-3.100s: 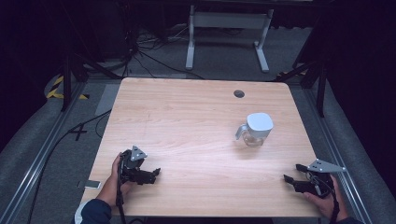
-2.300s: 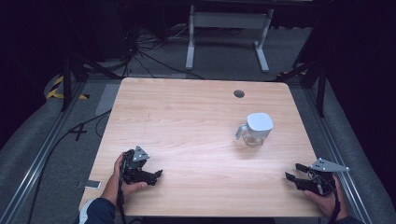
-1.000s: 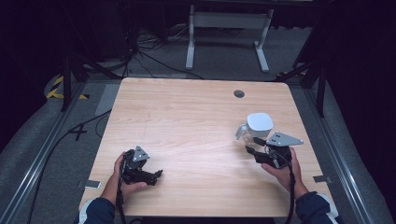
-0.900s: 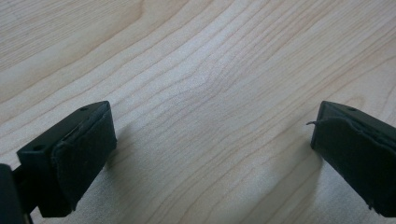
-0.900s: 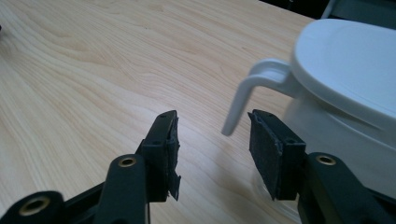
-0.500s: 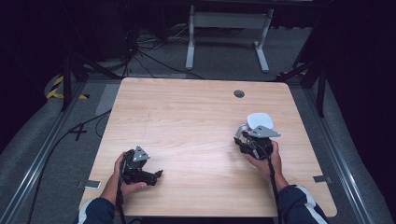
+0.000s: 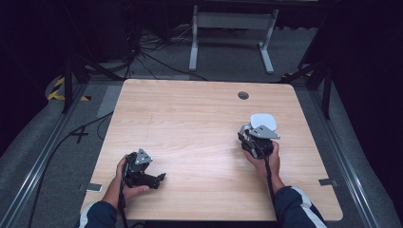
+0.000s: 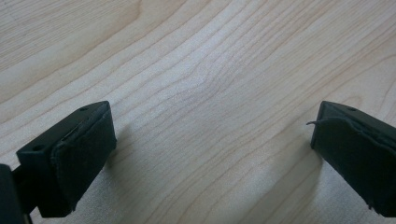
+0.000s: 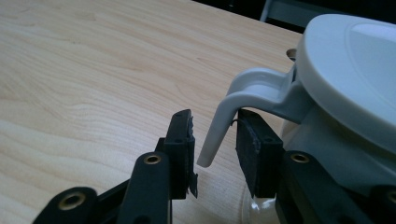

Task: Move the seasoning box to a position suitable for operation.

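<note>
Pale wood counter, with dark floor and cables all around. On it, close to the right edge and about halfway back, one jug with a white lid and a white handle. Standing up straight, not tipped. Hard to tell if anything is inside.

Right gripper tight up against the jug, on the side toward the near edge. Fingers apart, one on each side of the handle, with a little gap on both sides. Not squeezing yet.

Left gripper well apart from the jug, down by the near left corner, low over bare wood. Fingers wide apart, with nothing between them.

Done so far, by the look of it: getting to the jug and lining up on the handle. Left to do: squeeze shut on the handle, then lift or move the jug. Looks like an early part of the job, with the real work yet to come. No job for the left side right now, as far as can be seen.
</note>
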Available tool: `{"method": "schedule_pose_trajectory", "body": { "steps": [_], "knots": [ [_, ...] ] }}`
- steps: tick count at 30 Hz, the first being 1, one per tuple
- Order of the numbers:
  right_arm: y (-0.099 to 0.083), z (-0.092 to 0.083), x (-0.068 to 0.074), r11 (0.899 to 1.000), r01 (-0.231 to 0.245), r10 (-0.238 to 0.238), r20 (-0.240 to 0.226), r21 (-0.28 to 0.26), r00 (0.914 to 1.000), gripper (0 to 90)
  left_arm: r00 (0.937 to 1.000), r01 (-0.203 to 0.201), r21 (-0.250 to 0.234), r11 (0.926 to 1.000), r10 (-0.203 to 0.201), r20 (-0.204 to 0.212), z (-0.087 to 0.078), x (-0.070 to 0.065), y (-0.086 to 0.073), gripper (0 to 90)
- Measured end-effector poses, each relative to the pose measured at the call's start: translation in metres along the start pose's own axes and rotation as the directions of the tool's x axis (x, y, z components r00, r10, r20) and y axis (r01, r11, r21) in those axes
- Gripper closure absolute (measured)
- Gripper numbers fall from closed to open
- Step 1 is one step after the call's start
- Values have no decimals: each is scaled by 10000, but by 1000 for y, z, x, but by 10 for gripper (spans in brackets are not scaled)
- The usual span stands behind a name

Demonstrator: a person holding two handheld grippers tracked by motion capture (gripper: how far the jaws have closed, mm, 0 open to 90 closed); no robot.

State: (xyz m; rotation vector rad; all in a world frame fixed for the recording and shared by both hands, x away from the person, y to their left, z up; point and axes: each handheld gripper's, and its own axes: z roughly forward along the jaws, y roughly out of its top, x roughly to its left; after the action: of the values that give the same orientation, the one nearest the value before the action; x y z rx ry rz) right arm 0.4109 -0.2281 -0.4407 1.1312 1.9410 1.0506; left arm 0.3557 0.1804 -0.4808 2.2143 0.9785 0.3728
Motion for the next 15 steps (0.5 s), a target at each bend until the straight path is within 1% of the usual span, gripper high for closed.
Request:
{"method": "schedule_pose_trajectory", "body": {
  "steps": [1,2,3,4,6,7,10,11,12,15],
  "knots": [
    [0,0,1,10000,-52,53,79,-5,10000,679,10000,-8,3,10000,8,-1,0,0,0,2],
    [1,1,1,10000,58,-58,176,14,9998,692,10000,3,0,10000,-3,0,0,0,0,2],
    [1,2,3,9999,131,-131,428,1,9990,715,10000,-10,12,10000,10,1,0,0,0,2],
    [1,2,2,9999,153,-152,524,-17,9985,723,10000,1,-1,10000,-1,1,0,0,0,2],
    [3,3,3,10000,-54,56,579,-38,9983,726,10000,-23,-16,10000,23,-27,0,0,0,4],
    [3,4,4,10000,-8,10,629,-43,9980,727,10000,-30,-11,10000,30,-25,0,0,0,4],
    [3,4,4,10000,9,-13,671,58,9977,730,10000,-36,9,10000,36,-8,0,0,0,4],
    [3,4,5,10000,-12,10,739,19,9973,735,10000,-31,10,10000,31,-8,0,0,0,4],
    [3,4,6,9999,-167,167,710,2,9973,741,10000,-26,5,10000,26,-8,0,0,0,4],
    [3,1,6,9998,-214,211,499,47,9985,771,10000,-33,9,10000,33,-6,0,0,0,4]
  ]
}}
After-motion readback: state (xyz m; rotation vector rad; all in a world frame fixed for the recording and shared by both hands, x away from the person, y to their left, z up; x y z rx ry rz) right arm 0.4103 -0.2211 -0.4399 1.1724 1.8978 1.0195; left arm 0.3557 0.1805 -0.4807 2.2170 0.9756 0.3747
